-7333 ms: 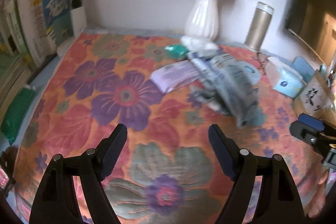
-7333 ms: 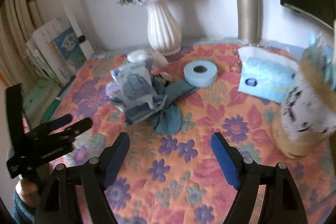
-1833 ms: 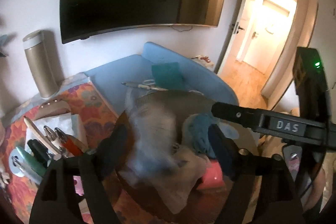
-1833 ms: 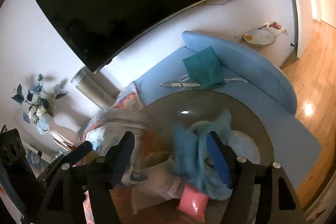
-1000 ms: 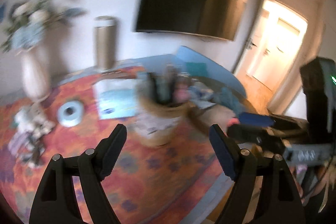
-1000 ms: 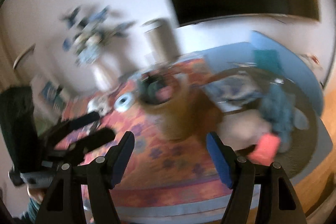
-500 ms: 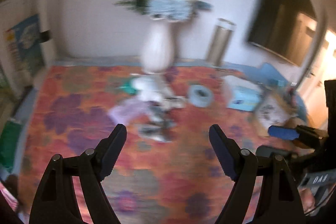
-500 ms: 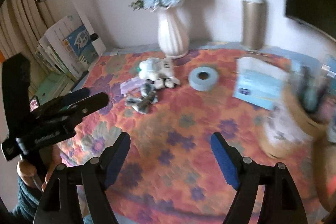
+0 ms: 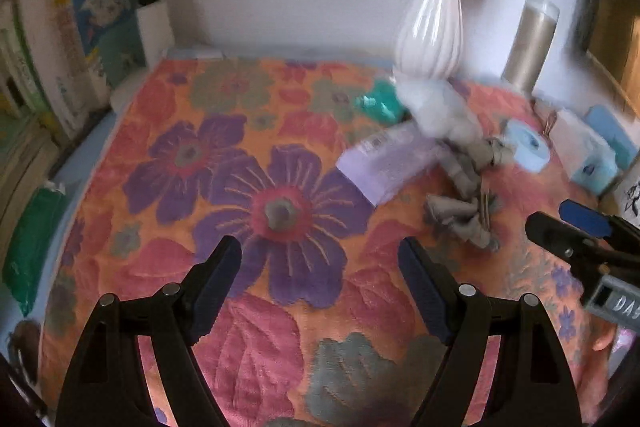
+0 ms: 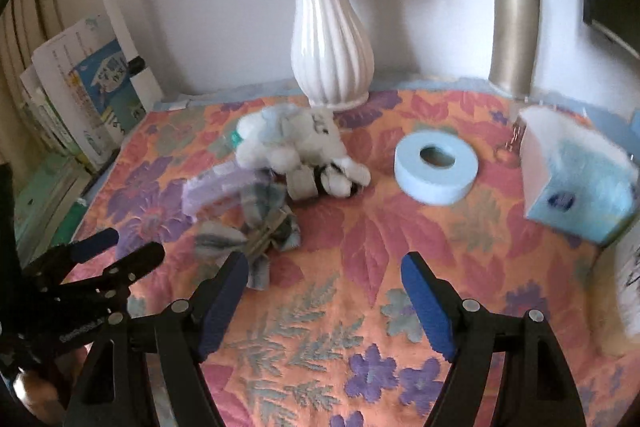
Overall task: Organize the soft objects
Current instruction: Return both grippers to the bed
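Note:
On the flowered tablecloth (image 9: 280, 211) lies a small pile: a white plush toy (image 10: 296, 143), a knotted grey plaid cloth (image 10: 256, 227) and a flat purple pack (image 10: 220, 187). From the left wrist the plush toy (image 9: 436, 107), grey cloth (image 9: 460, 215) and purple pack (image 9: 384, 163) sit up and to the right of my left gripper (image 9: 320, 255), which is open and empty above a big purple flower. My right gripper (image 10: 324, 267) is open and empty, just right of and below the grey cloth. Each gripper shows in the other's view: right gripper (image 9: 560, 223), left gripper (image 10: 132, 243).
A white vase (image 10: 332, 39) of blue flowers and a metal tumbler (image 10: 514, 31) stand at the back. A blue tape roll (image 10: 436, 167) and a tissue box (image 10: 576, 187) lie right of the pile. A teal item (image 9: 380, 103) hides behind the plush. Books (image 9: 100, 27) lean at the left.
Both grippers swung left from the basket at the table's right end to the flowered cloth, then sank closer to the pile. Both stay empty.

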`<state>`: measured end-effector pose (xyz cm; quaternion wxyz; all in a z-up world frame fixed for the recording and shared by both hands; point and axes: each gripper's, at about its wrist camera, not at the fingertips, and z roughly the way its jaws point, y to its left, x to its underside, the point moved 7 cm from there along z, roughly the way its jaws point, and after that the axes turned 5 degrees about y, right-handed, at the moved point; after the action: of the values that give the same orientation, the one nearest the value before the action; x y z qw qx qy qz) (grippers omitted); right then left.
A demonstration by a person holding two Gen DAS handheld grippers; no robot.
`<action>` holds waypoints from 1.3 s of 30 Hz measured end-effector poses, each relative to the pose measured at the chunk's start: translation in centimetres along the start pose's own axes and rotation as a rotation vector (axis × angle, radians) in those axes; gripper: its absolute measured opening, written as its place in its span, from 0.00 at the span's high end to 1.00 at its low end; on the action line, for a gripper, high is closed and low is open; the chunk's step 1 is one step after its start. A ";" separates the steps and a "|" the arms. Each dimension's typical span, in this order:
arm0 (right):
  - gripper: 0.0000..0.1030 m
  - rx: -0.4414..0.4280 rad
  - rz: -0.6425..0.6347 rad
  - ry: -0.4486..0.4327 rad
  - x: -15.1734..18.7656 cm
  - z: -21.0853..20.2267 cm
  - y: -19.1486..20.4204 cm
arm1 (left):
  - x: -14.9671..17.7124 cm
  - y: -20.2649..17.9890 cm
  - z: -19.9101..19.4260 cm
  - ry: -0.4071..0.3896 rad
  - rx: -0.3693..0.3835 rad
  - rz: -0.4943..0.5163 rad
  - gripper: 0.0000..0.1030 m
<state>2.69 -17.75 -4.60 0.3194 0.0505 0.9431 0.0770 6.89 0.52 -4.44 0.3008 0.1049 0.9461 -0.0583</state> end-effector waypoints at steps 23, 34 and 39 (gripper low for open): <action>0.09 0.082 -0.024 0.038 0.6 0.9 0.2 | 0.0 -0.4 0.0 -0.011 -0.006 0.026 0.22; 0.09 0.088 -0.033 0.039 0.6 1.1 0.2 | 0.1 -0.3 0.1 -0.006 0.007 0.015 0.22; 0.09 0.089 -0.031 0.037 0.6 1.0 0.2 | 0.1 -0.3 0.1 -0.006 0.006 0.015 0.22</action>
<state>2.89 -17.37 -5.72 0.3004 0.0486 0.9521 0.0308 6.78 0.24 -4.63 0.3037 0.1127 0.9442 -0.0590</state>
